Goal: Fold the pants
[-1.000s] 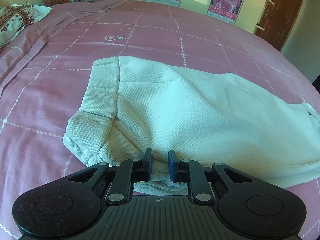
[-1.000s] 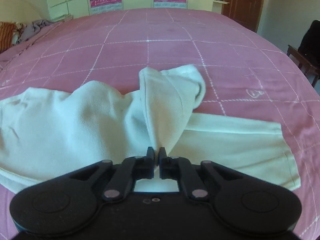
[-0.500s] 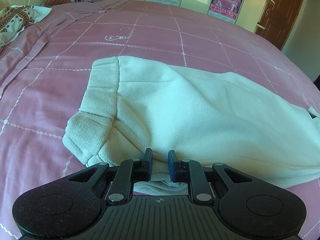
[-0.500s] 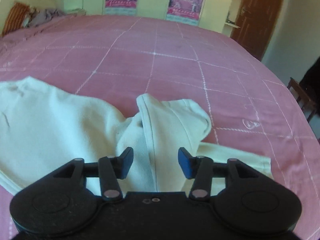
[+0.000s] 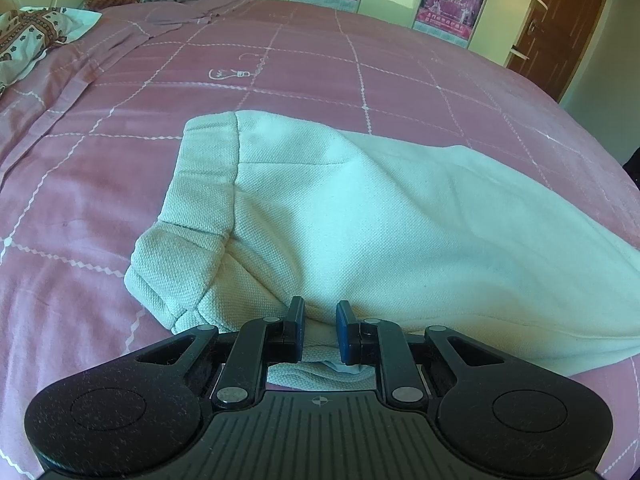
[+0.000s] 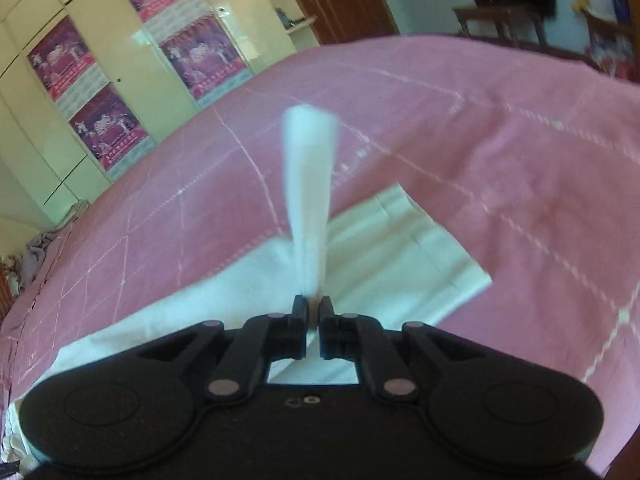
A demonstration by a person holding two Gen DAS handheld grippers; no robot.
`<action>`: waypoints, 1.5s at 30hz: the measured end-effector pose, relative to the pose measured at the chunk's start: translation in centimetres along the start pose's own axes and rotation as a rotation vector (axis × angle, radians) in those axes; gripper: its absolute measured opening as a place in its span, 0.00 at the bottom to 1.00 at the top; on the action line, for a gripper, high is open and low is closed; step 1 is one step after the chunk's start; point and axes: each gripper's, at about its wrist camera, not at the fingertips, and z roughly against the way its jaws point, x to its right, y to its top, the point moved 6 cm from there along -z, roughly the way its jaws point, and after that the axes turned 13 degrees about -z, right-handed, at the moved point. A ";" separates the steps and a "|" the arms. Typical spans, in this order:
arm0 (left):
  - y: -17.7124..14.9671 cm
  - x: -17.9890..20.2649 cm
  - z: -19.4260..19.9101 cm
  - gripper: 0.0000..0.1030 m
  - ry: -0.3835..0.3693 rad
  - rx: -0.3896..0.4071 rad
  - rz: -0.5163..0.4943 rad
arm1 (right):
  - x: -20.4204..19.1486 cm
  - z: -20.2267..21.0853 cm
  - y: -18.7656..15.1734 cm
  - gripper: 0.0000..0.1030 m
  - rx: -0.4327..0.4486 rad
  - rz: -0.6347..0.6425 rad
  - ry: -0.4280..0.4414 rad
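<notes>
Right tool [image 6: 314,307] now reclosed on lifted pants [image 6: 308,184] leg (left tool [image 5: 319,312] clamping waist), posters [image 6: 200,56] beyond.

The pants [image 5: 360,220] lie on the bed [image 5: 100,200] just ahead of the left gripper [image 5: 318,330]; cupboards [image 6: 120,80] stand beyond the bed, left of the right gripper [image 6: 314,322].

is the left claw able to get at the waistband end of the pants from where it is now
Probably yes. The left claw sits at the near edge of the pants, and the waistband lies just ahead to its left with nothing on top or in between.
</notes>
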 end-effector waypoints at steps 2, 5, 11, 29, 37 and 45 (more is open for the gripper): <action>0.1 0.1 0.0 0.16 0.004 -0.006 -0.002 | 1.8 -1.2 -0.8 0.07 -0.040 -0.050 -0.006; 0.2 0.1 -0.2 0.16 0.010 -0.009 -0.003 | 3.0 -0.7 -0.7 0.16 -0.009 -0.149 0.046; 0.2 0.1 -0.1 0.16 0.012 -0.005 0.007 | 6.4 -0.5 1.6 0.17 0.053 -0.326 0.039; -0.2 -0.1 0.0 0.16 0.006 0.013 0.034 | 1.8 2.1 6.5 0.04 0.143 -0.066 0.102; 0.1 -0.1 -0.1 0.17 0.012 0.007 0.037 | 7.6 -0.6 3.6 0.01 0.075 -0.158 0.007; -0.1 -1.5 4.3 0.17 0.086 0.170 0.126 | 5.0 -0.9 3.7 0.41 0.049 -0.122 0.050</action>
